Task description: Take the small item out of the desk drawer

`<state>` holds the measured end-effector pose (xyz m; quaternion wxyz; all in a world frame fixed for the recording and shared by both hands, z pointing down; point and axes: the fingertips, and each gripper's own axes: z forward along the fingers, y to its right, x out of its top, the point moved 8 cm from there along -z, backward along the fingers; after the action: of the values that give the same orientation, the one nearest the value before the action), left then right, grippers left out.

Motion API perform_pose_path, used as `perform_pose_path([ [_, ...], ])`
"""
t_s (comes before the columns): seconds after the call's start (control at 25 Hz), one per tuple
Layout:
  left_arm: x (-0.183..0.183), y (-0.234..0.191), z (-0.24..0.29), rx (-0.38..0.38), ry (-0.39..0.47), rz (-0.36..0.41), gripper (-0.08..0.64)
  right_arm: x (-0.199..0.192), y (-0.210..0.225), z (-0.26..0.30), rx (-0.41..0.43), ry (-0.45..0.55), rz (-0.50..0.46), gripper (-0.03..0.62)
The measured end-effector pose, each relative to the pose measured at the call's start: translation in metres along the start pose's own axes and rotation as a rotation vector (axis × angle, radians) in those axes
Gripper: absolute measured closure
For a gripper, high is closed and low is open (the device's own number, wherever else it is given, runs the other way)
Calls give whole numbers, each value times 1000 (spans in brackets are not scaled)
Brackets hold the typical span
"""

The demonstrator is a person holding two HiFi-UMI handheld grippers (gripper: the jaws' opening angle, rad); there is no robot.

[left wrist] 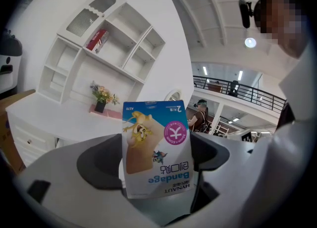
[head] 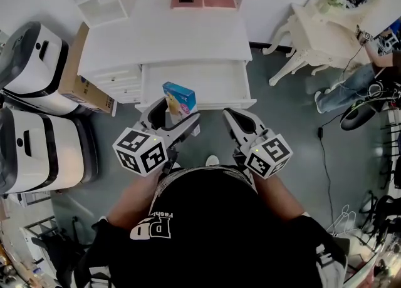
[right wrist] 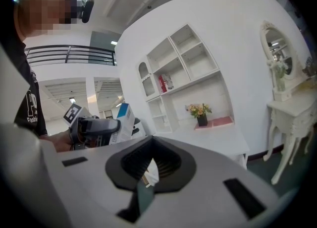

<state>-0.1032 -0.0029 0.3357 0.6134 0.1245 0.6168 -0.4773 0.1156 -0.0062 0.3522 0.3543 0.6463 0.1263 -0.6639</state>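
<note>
While drawer [head: 213, 80] of white desk [head: 166, 33] gapes, left gripper [head: 180, 113] clamps bandage box [head: 180, 97]; right gripper [head: 230, 116] closed, empty.

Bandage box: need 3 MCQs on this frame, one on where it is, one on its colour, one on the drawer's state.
1. Where is the bandage box?
A. lying in the drawer
B. in the left claw
C. on the desk top

2. What colour is the band along the box's top edge?
A. blue
B. red
C. green

3. What state is the drawer in?
A. pushed shut
B. taken off the desk
C. pulled open

Answers:
1 B, the left gripper view shows both pads pressed on the box's sides.
2 A, the band and the print are blue on white.
3 C, the head view shows its white inside sticking out in front of the desk.
</note>
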Motion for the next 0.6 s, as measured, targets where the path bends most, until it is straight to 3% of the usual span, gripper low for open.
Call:
perform_pose_path([
  [0.6, -3, -20, -33, -19, -19, 3, 140, -10, -35, 17, -29, -14, 3, 585],
])
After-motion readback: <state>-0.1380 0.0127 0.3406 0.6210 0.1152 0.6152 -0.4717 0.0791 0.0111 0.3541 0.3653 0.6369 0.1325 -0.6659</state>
